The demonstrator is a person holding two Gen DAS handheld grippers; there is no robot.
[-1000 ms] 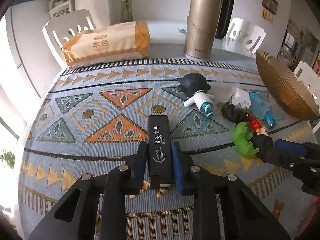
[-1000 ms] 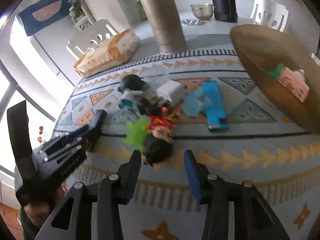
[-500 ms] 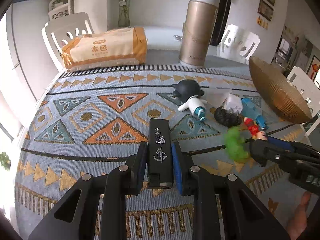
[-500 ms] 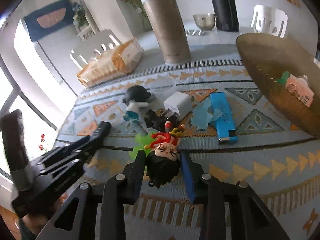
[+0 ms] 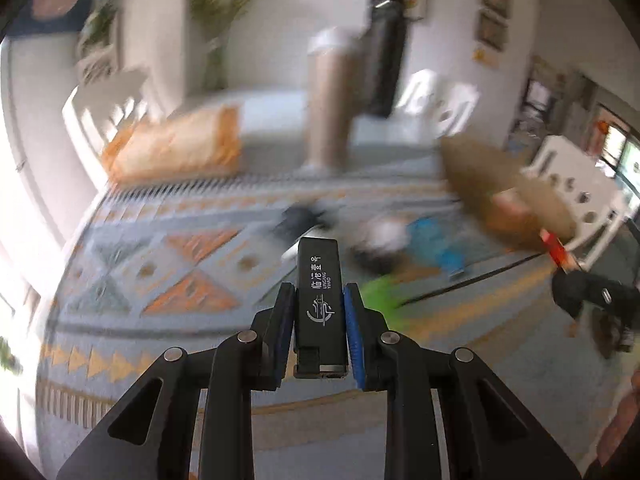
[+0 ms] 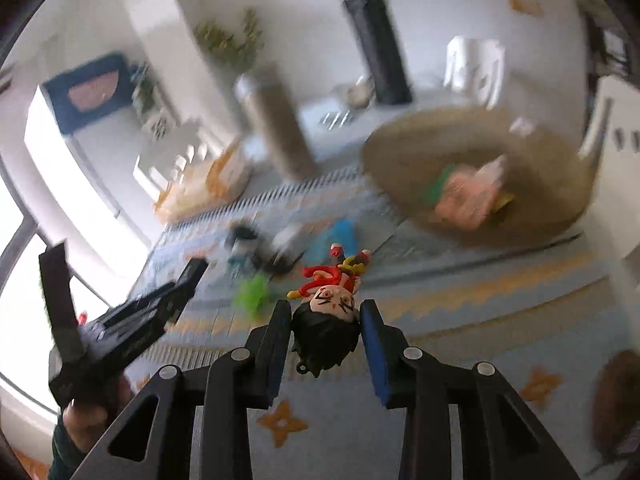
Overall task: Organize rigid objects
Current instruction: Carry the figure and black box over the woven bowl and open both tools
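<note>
A patterned tablecloth [image 5: 168, 280] covered the table, with the woven basket [image 6: 400, 148] at its far right edge. My left claw [image 5: 319, 312] was clamped on the black stick [image 5: 319, 280], held above the cloth, well left of the basket. My right claw [image 6: 325, 332] pinched the doll [image 6: 326, 328] by its head, nearer the basket. Risk: the rounded head gave narrow pad contact, so a fast swing could twist the doll loose. Both claws pointed obliquely down toward the cloth.
</note>
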